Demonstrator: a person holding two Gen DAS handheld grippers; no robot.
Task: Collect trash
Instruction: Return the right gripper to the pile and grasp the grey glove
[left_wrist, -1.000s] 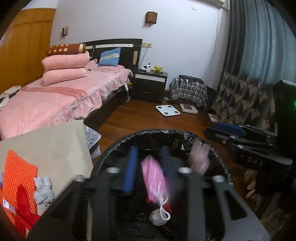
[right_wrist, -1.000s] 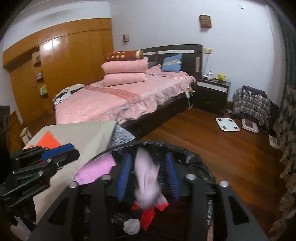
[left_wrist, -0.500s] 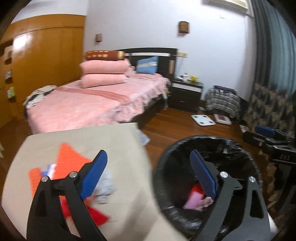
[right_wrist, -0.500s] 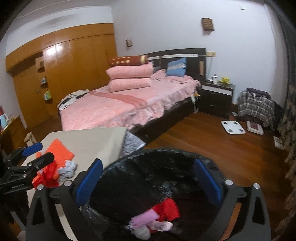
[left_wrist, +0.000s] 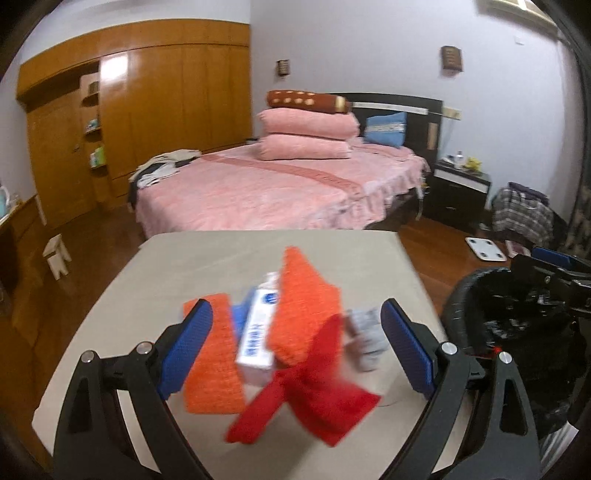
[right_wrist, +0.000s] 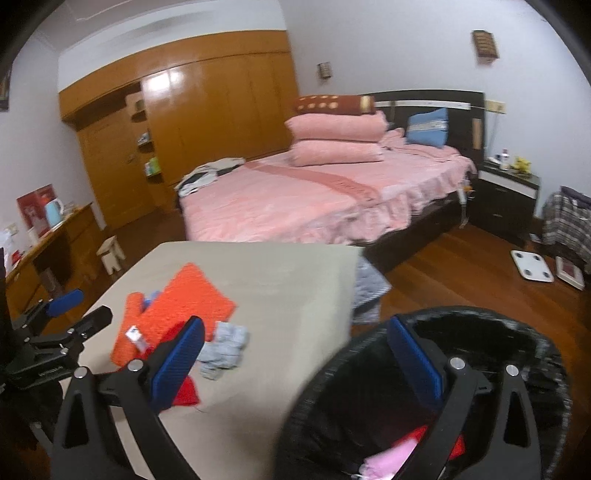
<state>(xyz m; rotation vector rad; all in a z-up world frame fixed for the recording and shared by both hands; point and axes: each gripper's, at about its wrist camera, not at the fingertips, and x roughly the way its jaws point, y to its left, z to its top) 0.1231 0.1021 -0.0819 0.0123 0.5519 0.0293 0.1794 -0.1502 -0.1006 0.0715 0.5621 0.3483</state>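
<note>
Left gripper (left_wrist: 295, 343), jaws wide and empty, faces red and orange scraps (left_wrist: 306, 391) on the counter (left_wrist: 207, 258). Only the right view looks inside the black-lined bin (right_wrist: 332, 376): pink trash (right_wrist: 391, 458). Right gripper (right_wrist: 295, 362) is likewise spread, empty.

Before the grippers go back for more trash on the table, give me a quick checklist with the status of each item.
1. Left gripper open and empty: ok, jaws wide after just opening.
2. Right gripper open and empty: ok, jaws wide after just opening.
3. Trash left on the table: ok; red cloth, orange pieces, white box, grey wad.
4. Left gripper lined up with the pile: ok, the pile sits ahead between its fingers.
5. Trash bin within reach, beside the table: ok.
6. Room left in the bin: cannot tell, bottom partly hidden.
</note>
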